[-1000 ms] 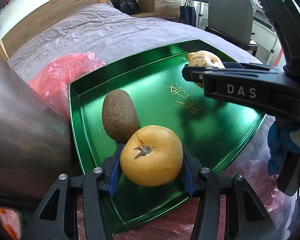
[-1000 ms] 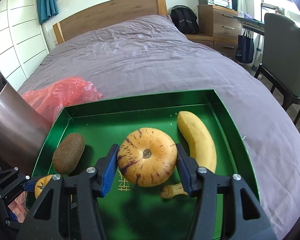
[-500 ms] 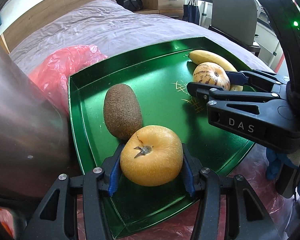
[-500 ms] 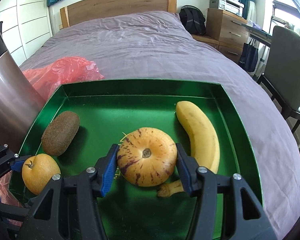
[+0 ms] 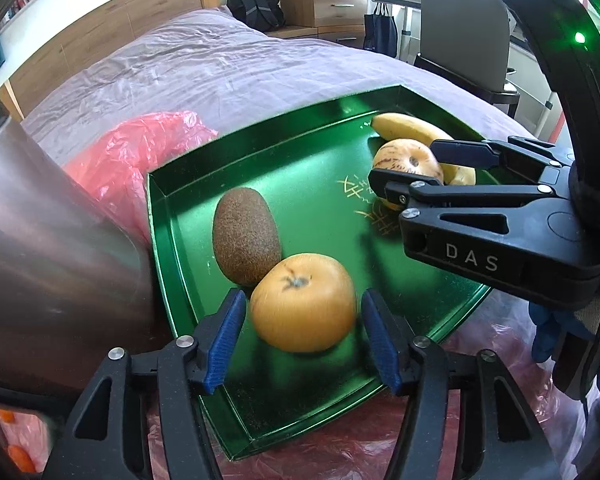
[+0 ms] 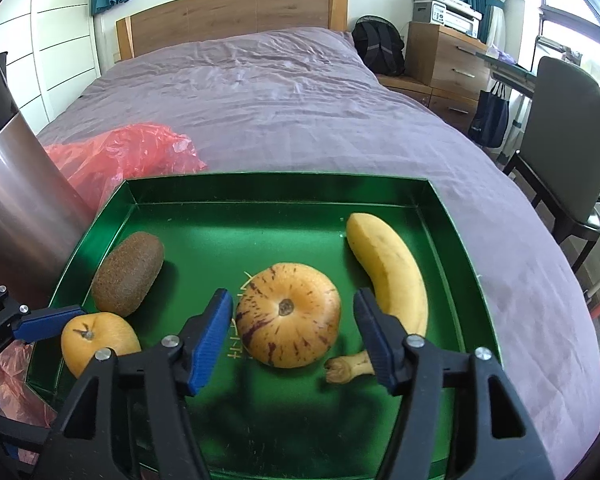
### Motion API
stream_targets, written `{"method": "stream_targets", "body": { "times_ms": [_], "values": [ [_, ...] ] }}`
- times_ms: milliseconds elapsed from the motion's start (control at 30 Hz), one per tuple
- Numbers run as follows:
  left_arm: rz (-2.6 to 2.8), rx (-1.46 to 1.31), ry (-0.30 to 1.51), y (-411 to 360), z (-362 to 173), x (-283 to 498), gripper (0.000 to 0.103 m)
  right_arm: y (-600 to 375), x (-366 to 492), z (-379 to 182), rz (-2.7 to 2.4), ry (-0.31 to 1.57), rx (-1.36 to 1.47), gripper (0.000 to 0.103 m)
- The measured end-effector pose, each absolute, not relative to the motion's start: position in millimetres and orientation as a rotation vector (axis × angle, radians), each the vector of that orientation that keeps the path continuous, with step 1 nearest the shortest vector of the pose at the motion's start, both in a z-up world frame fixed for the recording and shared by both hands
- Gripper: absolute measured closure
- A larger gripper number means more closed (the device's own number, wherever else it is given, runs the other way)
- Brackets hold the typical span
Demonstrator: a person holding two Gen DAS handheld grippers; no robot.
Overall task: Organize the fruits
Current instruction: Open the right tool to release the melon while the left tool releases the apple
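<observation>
A green tray [image 5: 300, 136] [image 6: 276, 188] lies on the bed. In it are a brown kiwi [image 5: 246, 236] [image 6: 128, 274], an orange round fruit [image 5: 304, 302] [image 6: 98, 338], a speckled yellow melon [image 6: 288, 314] [image 5: 406, 160] and a banana [image 6: 392, 268] [image 5: 412, 130]. My left gripper [image 5: 302, 342] is open, its blue pads apart on either side of the orange fruit, which rests on the tray against the kiwi. My right gripper [image 6: 294, 336] is open around the melon, which sits on the tray beside the banana.
A red plastic bag [image 5: 140, 152] [image 6: 128, 152] lies by the tray's far left corner, with more red plastic [image 5: 480, 360] under its near edge. A large metal cylinder [image 5: 48, 240] [image 6: 16, 200] stands at the left. A chair [image 6: 564, 148] stands right of the bed.
Both grippers have opened. The orange fruit and the speckled melon, held before, now rest on the tray. The right gripper came lower over the tray.
</observation>
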State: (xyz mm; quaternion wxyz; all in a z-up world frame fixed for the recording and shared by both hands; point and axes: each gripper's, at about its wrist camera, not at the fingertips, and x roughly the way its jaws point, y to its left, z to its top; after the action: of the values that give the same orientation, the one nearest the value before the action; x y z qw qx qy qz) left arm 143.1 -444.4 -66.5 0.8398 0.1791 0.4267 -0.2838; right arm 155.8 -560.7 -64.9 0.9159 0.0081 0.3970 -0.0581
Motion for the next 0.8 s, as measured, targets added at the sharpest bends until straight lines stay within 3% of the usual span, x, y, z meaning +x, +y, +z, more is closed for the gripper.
{"method": "stream_targets", "body": {
  "times_ms": [333,433,667,800],
  "values": [
    [-0.631,0.385,0.855,-442,-40,122,0.047,-560,132,-37,-0.136,0.770,0.028,0.007],
    [-0.653,0.382,0.820,-439,-30,110,0.047,-561,119,-25,-0.150,0.750,0.031,0.001],
    [-0.676,0.350,0.801,-427,-10,87,0.047,-559,86,-6,-0.182,0.734,0.033,0.000],
    [-0.679,0.334,0.796,-416,0,74,0.041,-554,64,1,-0.201,0.732,0.034,0.000]
  ]
}}
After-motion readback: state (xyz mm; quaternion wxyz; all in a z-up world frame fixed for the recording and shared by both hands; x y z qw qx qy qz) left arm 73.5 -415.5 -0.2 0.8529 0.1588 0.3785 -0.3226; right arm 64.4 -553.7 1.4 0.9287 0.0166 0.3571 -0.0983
